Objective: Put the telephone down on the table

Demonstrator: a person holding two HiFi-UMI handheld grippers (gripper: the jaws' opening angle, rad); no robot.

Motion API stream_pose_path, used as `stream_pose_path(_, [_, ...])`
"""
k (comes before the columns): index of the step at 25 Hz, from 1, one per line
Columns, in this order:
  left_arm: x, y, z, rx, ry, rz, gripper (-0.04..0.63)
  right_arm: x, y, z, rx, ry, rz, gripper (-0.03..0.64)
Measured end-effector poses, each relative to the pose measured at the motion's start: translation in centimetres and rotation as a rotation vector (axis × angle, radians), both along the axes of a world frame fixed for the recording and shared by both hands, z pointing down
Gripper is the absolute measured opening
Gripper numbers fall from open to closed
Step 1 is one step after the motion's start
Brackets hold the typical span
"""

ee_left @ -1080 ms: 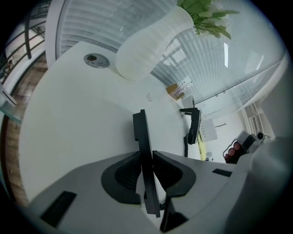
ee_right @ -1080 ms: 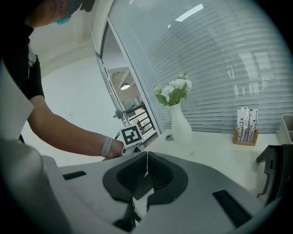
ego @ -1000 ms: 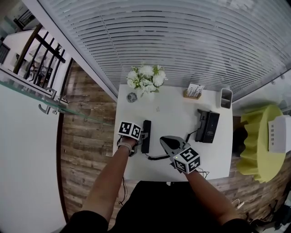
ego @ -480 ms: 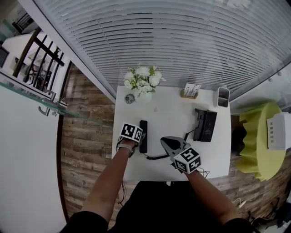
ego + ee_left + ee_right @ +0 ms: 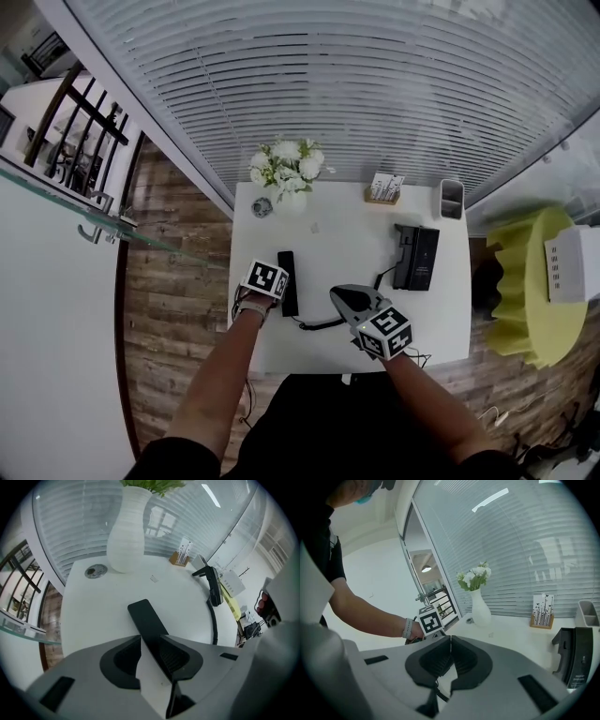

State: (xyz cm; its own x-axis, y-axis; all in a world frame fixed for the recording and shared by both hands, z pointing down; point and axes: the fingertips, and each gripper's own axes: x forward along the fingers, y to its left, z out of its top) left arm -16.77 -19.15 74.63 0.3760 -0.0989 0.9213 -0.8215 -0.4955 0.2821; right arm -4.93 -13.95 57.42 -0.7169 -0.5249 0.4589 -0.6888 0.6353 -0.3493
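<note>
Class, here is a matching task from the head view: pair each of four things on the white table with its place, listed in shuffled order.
Things:
1 handset
2 flowers
3 phone base
4 card holder

Places:
A far edge, left of the grey cup
B right side of the table
C far left corner
D lying flat near the left edge

Pairs: 1-D, 2-C, 3-B, 4-A

Left tongs (image 5: 151, 639) have just been opening astride the handset (image 5: 145, 615), right tongs (image 5: 450, 638) closed
</note>
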Motion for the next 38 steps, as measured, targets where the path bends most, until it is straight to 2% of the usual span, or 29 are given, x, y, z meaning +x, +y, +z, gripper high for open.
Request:
stream_pose_path(5, [1.4, 0.8, -3.6, 0.118, 0.084, 0.084, 0.106, 0.9, 0.5, -0.6, 0.013, 0.007, 0.019, 0.023])
stream_pose_path(9, [3.0, 2.7, -7.2, 0.287, 0.139, 0.162, 0.028, 2.2, 1.6, -1.5, 0.044, 0.013, 0.038, 0.023])
stream_pose_path(12, [5.2, 4.7, -11.5, 0.422, 0.231, 0.216, 0.011, 3.7, 2.5, -2.6, 0.074, 0.004, 0.062, 0.023])
stream_pose_path(15, [7.8, 6.5, -16.3, 0.528, 0.358, 0.229, 0.009, 5.2, 3.3, -4.6, 0.126, 0.001, 0.07, 0.023])
stream_pose_path(18, [10.2, 7.4, -21.4, 0.644, 0.475, 0.203, 0.009, 6.5, 4.3, -7.1, 0.173, -0.015, 0.066, 0.023])
stream_pose_path(21, [12.2, 7.6, -25.6, 0.739, 0.526, 0.192, 0.009, 7.8, 4.6, -9.7, 0.207, -0.067, 0.074, 0.023])
stream_pose_path(27, [15.6, 8.5, -30.6, 0.824, 0.556, 0.198, 0.008, 10.1, 4.5, -14.6, 0.3, -0.113, 0.062, 0.023])
stream_pose_path(34, [19.4, 10.6, -36.5, 0.96, 0.602, 0.198, 0.008, 11.9, 6.2, -19.3, 0.407, -0.116, 0.01, 0.023])
stream_pose_path(38, [20.8, 11.2, -37.9, 0.97, 0.642, 0.155, 0.008, 12.6, 6.6, -20.9, 0.433, -0.132, 0.001, 0.023])
